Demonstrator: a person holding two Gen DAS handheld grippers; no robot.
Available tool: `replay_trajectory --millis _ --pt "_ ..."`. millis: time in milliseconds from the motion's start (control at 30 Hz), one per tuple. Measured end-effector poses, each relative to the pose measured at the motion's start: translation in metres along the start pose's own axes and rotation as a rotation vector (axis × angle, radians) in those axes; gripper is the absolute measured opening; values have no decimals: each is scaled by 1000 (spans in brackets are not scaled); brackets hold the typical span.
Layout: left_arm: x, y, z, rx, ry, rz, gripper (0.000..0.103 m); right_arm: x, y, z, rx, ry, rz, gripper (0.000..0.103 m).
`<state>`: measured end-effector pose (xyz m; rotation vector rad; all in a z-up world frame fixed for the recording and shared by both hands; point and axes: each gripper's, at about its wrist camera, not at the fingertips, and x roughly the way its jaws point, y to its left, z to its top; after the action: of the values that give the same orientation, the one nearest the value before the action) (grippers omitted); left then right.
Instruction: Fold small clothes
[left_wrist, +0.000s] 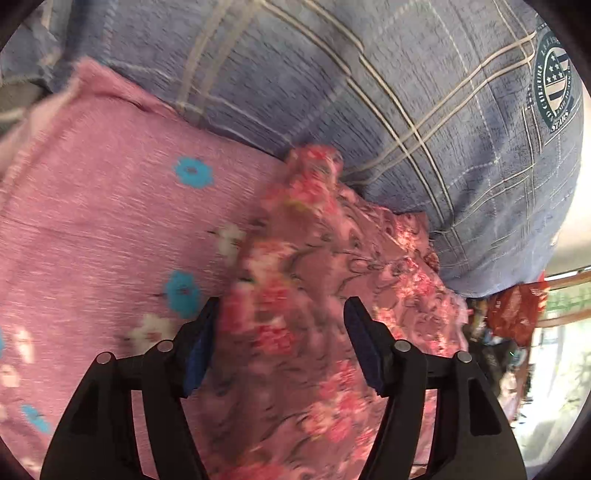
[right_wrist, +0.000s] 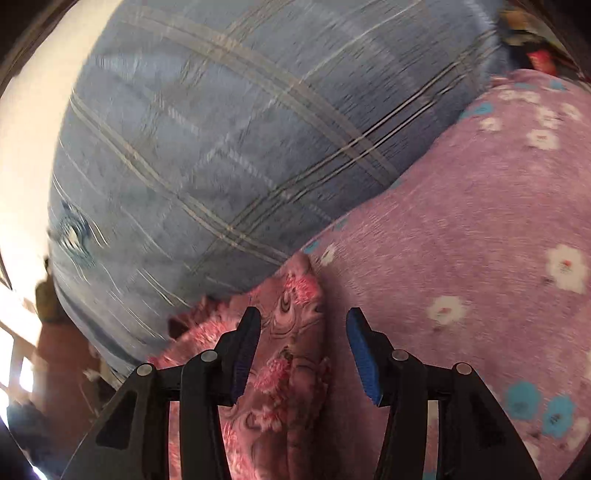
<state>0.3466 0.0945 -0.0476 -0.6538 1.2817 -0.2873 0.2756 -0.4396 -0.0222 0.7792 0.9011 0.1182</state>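
left gripper (left_wrist: 282, 314) jaws apart, nothing pinched, rose-print garment (left_wrist: 325, 295) lying bunched between and under the pads. right gripper (right_wrist: 303, 325) also apart, the garment's folded edge under its left pad. garment sits on the pink flowered sheet (left_wrist: 103, 221), against the blue plaid pillow (left_wrist: 369, 92).
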Motion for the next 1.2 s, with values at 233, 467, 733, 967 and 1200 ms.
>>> replay_trajectory --millis 233,467,733,967,1200 --pt "-24 -19 2 110 -142 25 6 -16 67 22 -224 -163 63 5" --pt "-3 20 18 -30 -114 121 7 57 24 43 -74 33 -190 6" --pt "-74 4 -46 44 -154 3 45 -31 23 -6 -98 -38 -25 21" --pt "-95 21 -149 -25 -139 -220 56 -103 -5 -95 -55 -95 -8 45" --pt "-57 1 -159 -86 -104 -195 56 -95 -30 -138 105 -65 67 51"
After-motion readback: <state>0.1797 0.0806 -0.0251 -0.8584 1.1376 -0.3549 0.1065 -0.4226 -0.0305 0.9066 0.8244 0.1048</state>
